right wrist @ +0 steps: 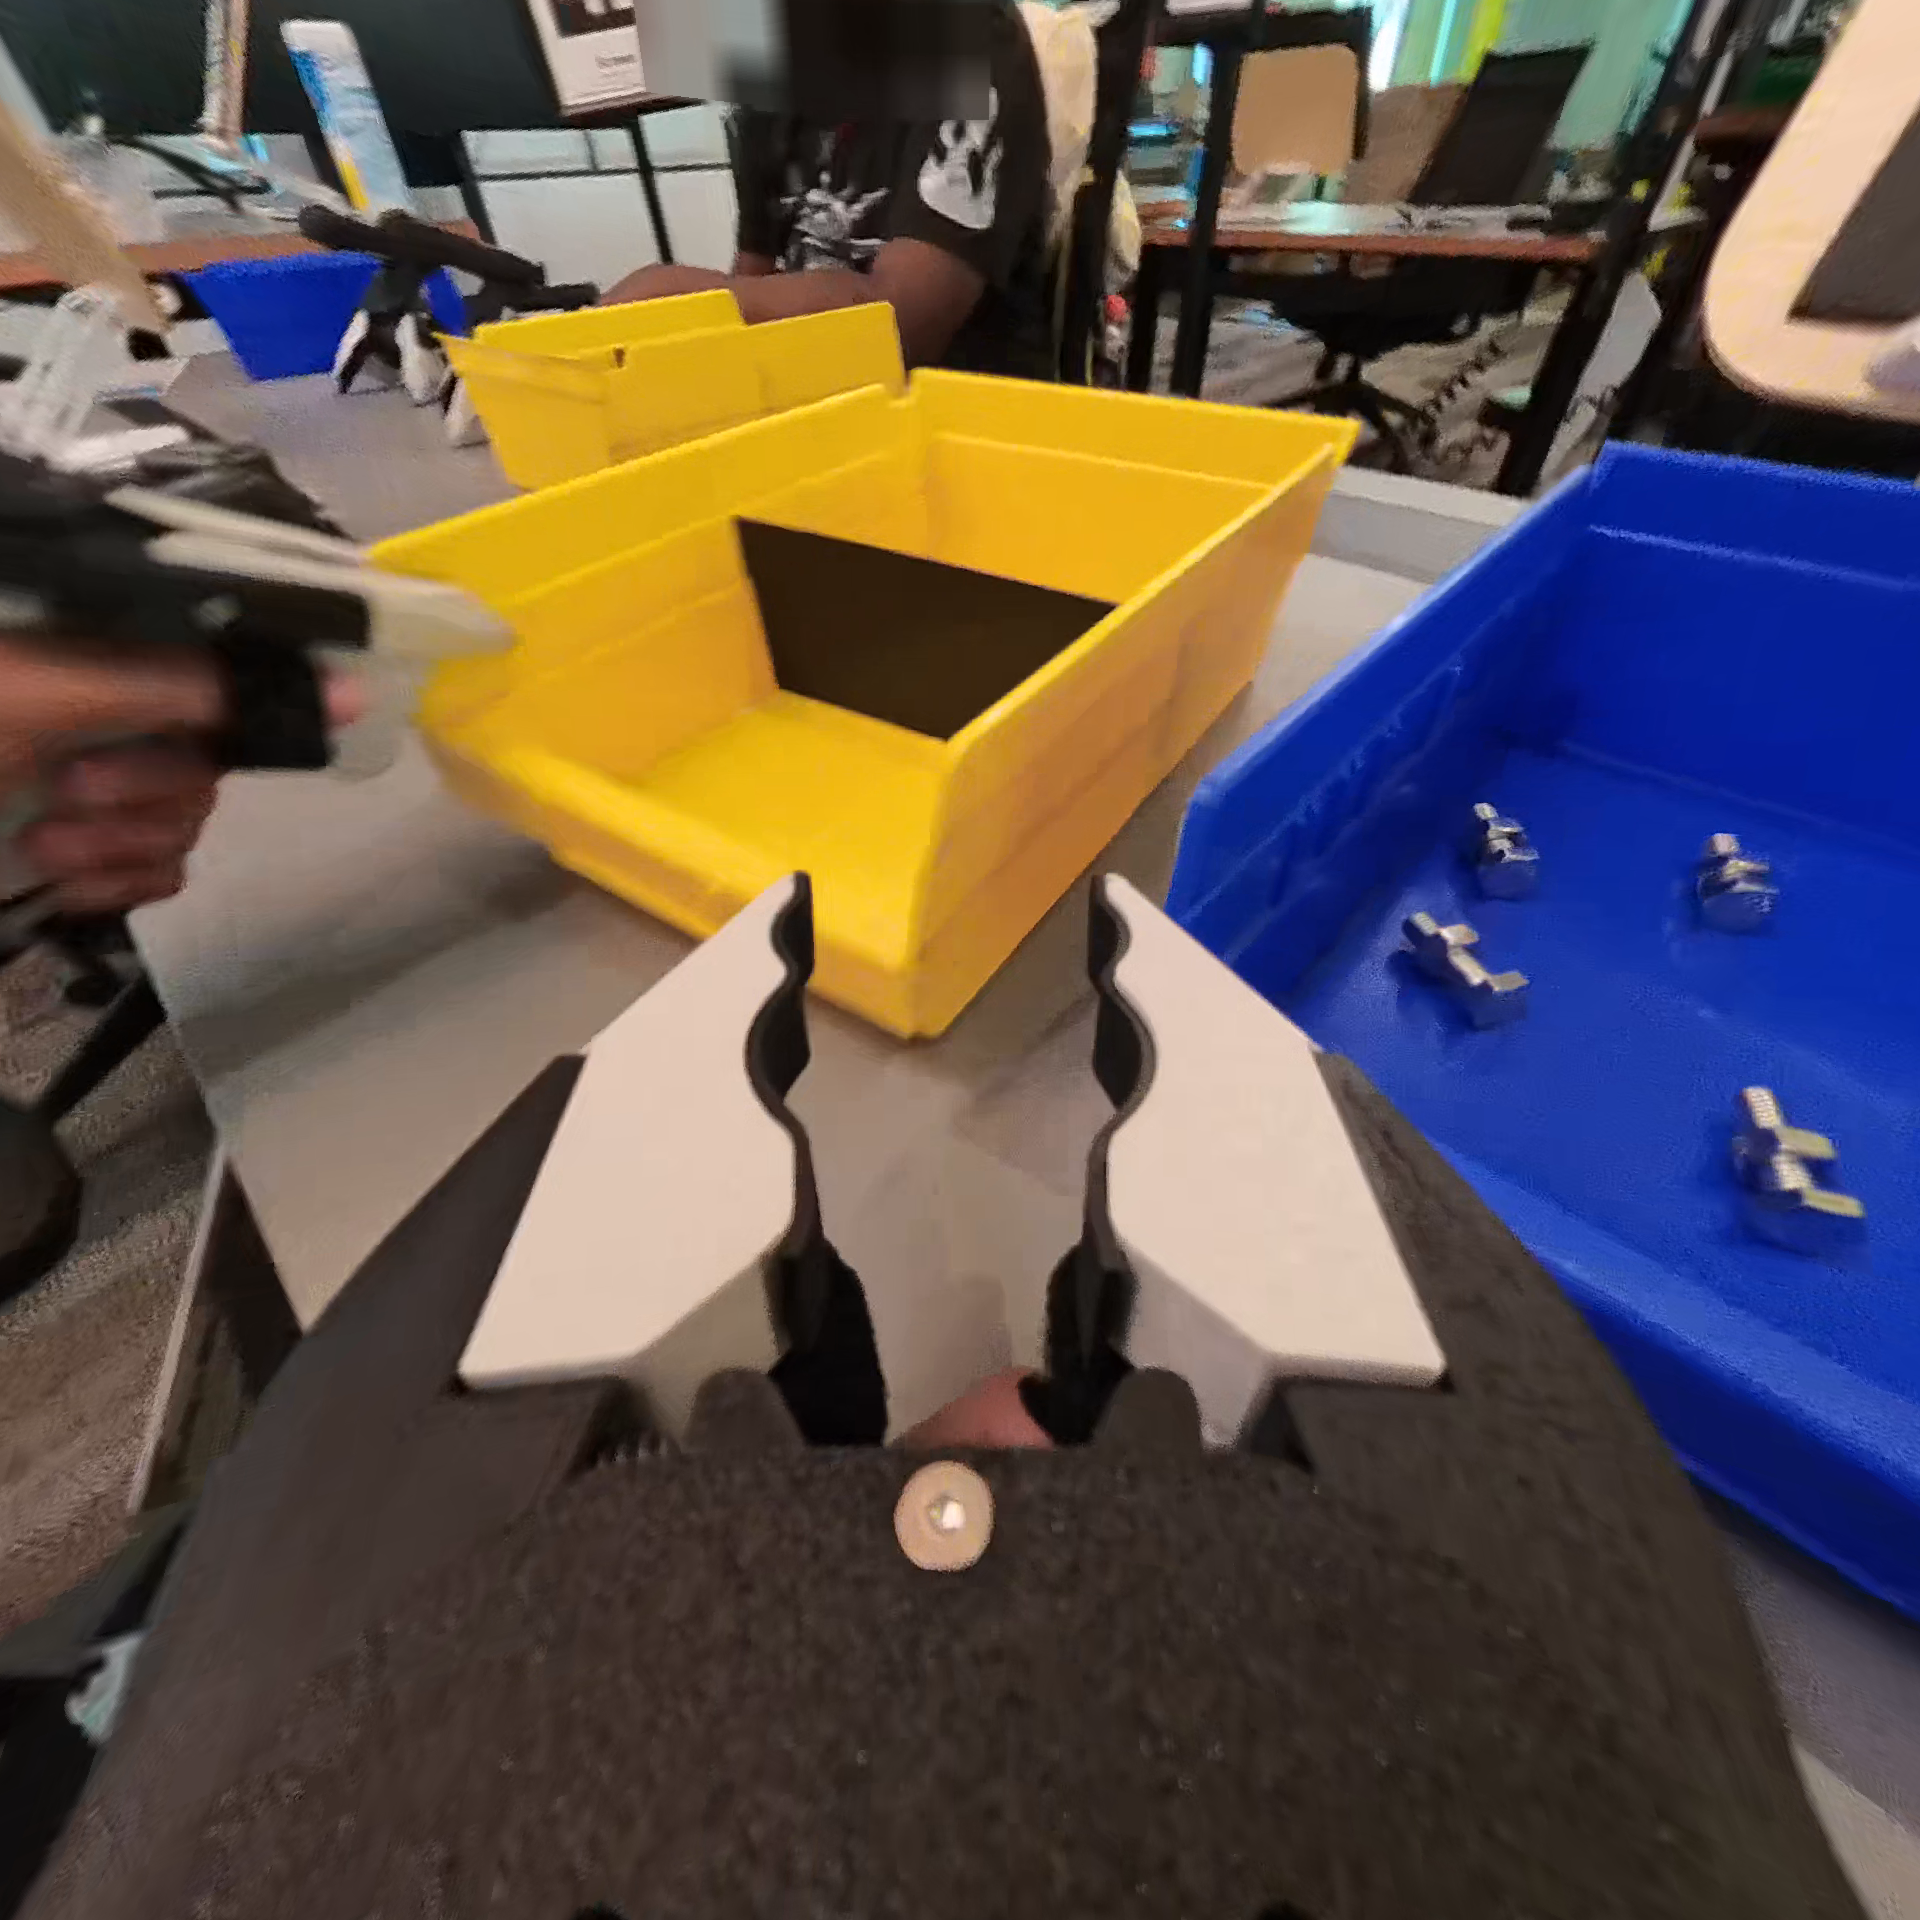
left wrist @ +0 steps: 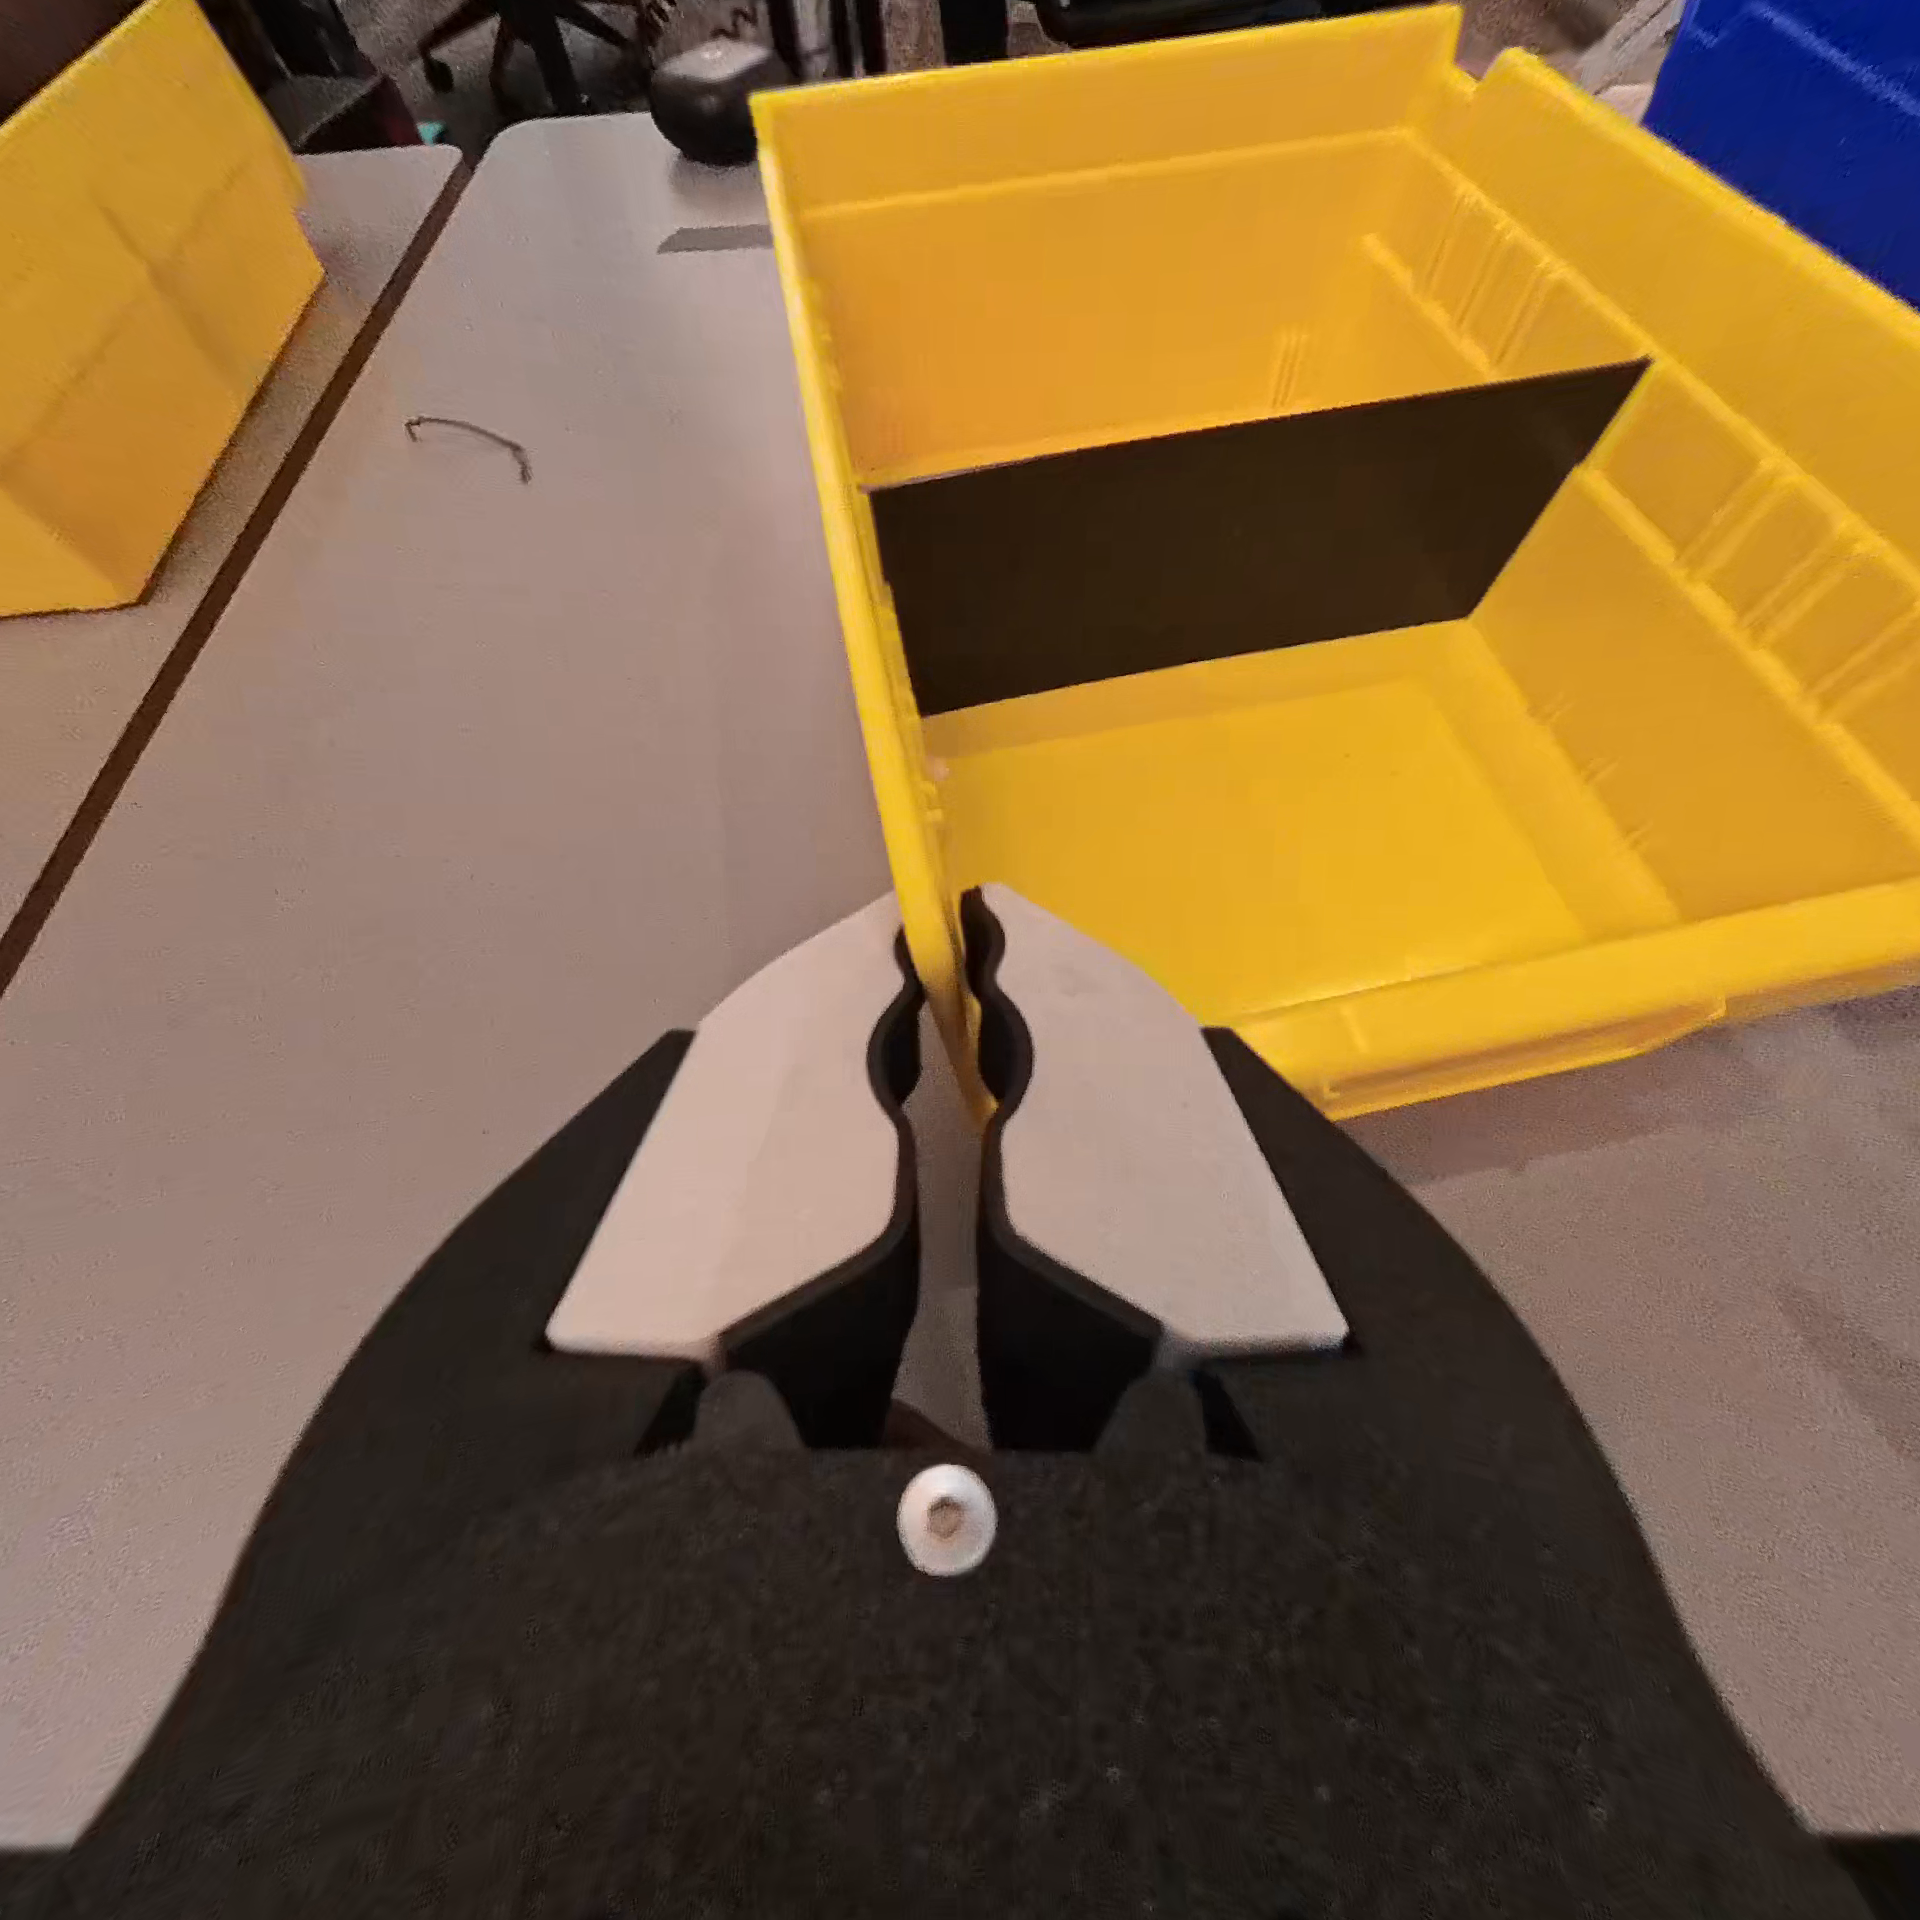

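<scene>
Yellow bin [left wrist: 1299, 831] with a black divider [left wrist: 1226, 561] sits on the bench [left wrist: 520, 831], its near-left wall pinched by the closed left gripper [left wrist: 951, 987], light, stiff and likely slippery, while the right gripper [right wrist: 951, 935] hangs open beside the blue bin [right wrist: 1662, 1195] of metal nuts [right wrist: 1465, 966].

the divided bin [right wrist: 1039, 665] sits mid-table [left wrist: 520, 831], a divider panel [right wrist: 914, 634] standing across its inside. just right of it lies the parts bin [right wrist: 1662, 644] holding four t-nuts [right wrist: 1465, 966]. another bin [right wrist: 665, 384] stands behind, toward the table's far edge.
</scene>
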